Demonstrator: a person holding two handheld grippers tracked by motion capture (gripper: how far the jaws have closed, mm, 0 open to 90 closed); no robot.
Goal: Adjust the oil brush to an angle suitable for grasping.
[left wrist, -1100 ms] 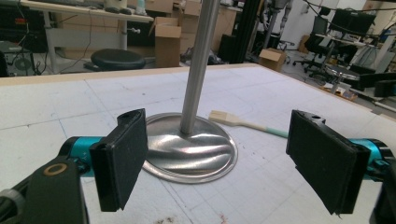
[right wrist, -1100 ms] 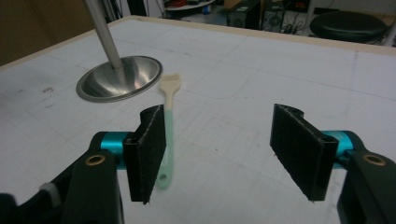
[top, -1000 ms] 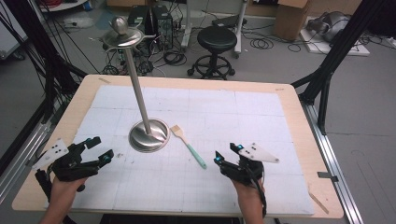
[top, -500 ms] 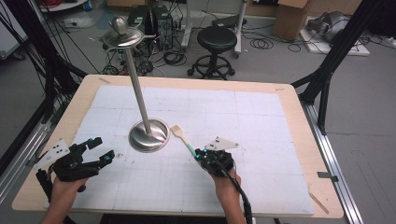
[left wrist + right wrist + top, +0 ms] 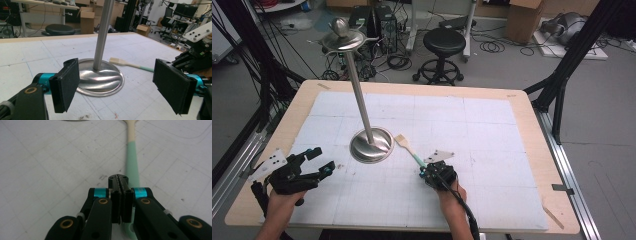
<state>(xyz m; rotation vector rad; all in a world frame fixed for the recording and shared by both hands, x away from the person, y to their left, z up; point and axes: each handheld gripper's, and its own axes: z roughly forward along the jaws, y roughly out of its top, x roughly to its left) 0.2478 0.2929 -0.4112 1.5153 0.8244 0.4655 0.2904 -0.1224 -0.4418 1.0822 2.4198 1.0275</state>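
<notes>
Right now the right gripper (image 5: 119, 178) has its pads pressed flat together with nothing visible between them. The spatula (image 5: 132, 157) has its mint handle passing just under them, slightly to the 3 o'clock side. Seen from the high view, its long axis runs from the handle end under this gripper toward 11 o'clock. There the pale blade lies just beside the metal stand (image 5: 372, 145). The left gripper (image 5: 323, 160) gapes wide open, empty, well apart at 9 o'clock, so the right hand is nearer.
</notes>
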